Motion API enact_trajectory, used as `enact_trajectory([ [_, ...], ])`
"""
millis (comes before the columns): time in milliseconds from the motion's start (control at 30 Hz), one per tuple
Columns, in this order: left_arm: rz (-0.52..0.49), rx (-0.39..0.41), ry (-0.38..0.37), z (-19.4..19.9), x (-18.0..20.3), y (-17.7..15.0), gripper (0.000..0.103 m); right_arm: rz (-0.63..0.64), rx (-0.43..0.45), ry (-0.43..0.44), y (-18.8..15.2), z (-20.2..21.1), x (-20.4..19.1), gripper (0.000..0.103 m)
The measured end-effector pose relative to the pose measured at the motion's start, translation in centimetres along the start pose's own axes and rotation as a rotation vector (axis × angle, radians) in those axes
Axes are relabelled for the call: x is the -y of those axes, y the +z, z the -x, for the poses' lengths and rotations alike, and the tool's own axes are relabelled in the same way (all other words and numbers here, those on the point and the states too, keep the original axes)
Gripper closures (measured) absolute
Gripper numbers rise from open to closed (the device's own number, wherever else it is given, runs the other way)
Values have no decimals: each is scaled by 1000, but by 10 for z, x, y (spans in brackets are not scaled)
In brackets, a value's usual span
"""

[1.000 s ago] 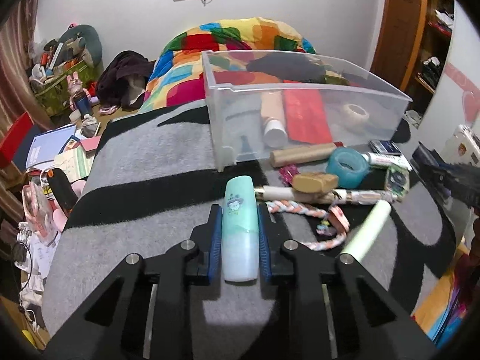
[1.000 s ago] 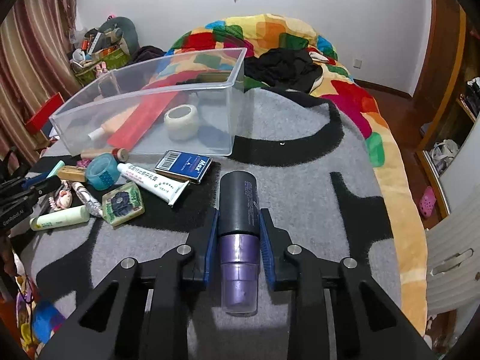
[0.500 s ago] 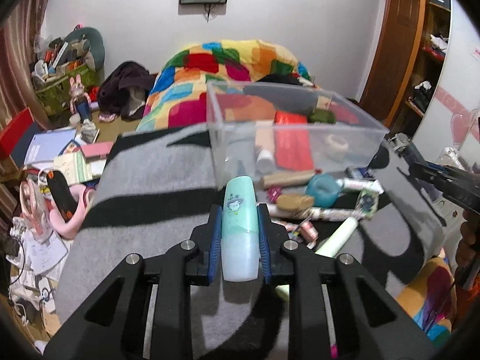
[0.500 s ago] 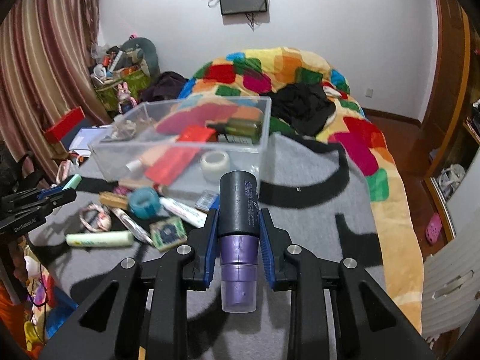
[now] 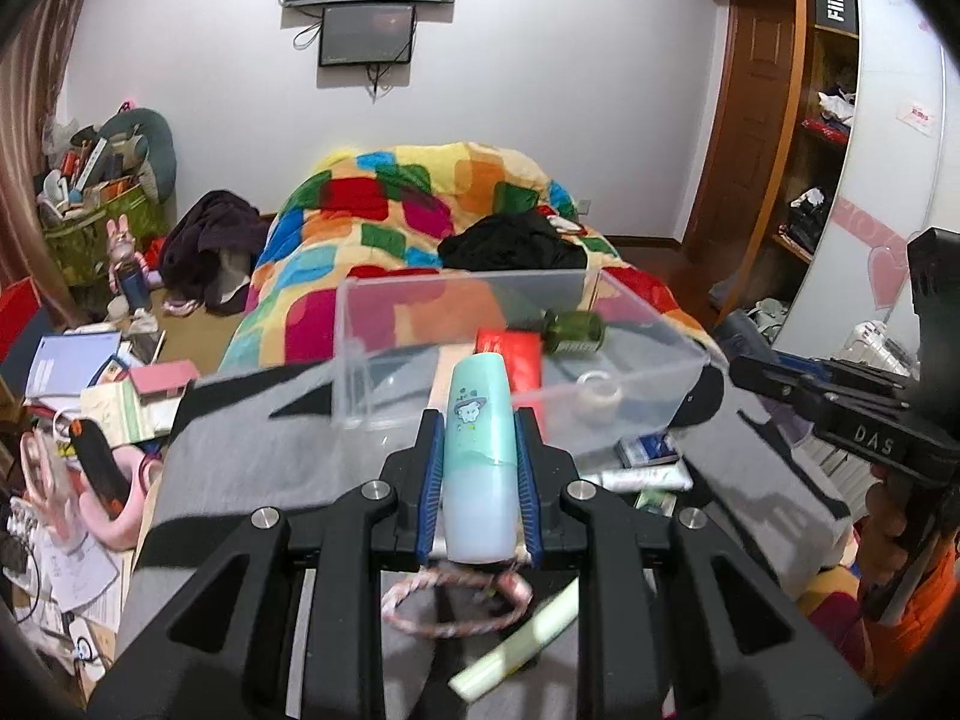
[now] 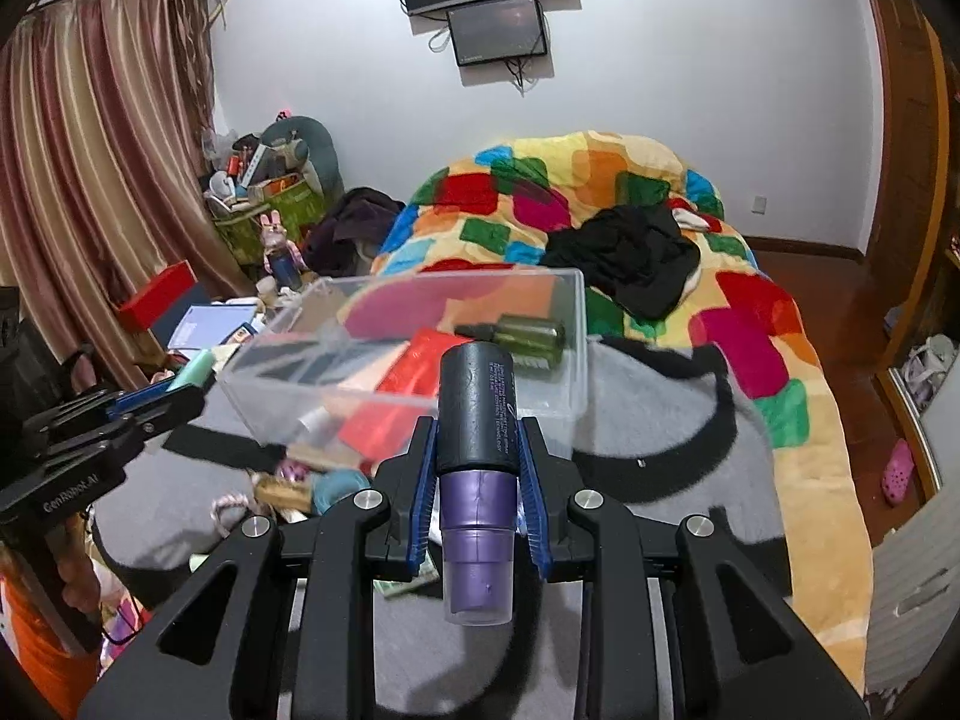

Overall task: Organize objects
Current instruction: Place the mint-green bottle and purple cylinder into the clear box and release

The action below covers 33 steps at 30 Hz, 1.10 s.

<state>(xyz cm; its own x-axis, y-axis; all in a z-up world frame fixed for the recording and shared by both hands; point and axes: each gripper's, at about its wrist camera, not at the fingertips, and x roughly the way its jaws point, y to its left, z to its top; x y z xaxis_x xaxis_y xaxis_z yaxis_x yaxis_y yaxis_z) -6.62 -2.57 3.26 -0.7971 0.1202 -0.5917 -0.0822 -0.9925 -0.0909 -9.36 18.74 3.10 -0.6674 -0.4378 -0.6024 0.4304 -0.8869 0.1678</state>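
Pinching one item per hand makes sense: your left gripper (image 5: 480, 468) squeezes the mint tube (image 5: 480, 456), cartoon sticker up, and your right gripper (image 6: 477, 480) squeezes the black bottle (image 6: 477, 462), small print unreadable. Both point at the bin (image 5: 420, 348) ahead of the fingertips, so I'd guess they drop in next. "DAS" and "GenRobot.AI" show on the tools
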Motion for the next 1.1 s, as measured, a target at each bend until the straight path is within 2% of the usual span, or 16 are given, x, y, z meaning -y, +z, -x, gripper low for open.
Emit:
enact_trajectory([
  [167,6,-2,-4,-15,2,15,81,32,12,-1,16,-9,-9,80],
  [400,45,-48,-3,-45,-5,25,81,39,-16,17,35,-33,-11,80],
  [800,42,-146,11,-88,-7,33,81,53,-165,38,47,-96,-10,80],
  [900,14,-172,18,-96,-1,34,89,67,-208,45,47,-109,-11,80],
  [1100,-14,-207,5,-107,7,34,89,84,-274,29,44,-129,-12,80],
])
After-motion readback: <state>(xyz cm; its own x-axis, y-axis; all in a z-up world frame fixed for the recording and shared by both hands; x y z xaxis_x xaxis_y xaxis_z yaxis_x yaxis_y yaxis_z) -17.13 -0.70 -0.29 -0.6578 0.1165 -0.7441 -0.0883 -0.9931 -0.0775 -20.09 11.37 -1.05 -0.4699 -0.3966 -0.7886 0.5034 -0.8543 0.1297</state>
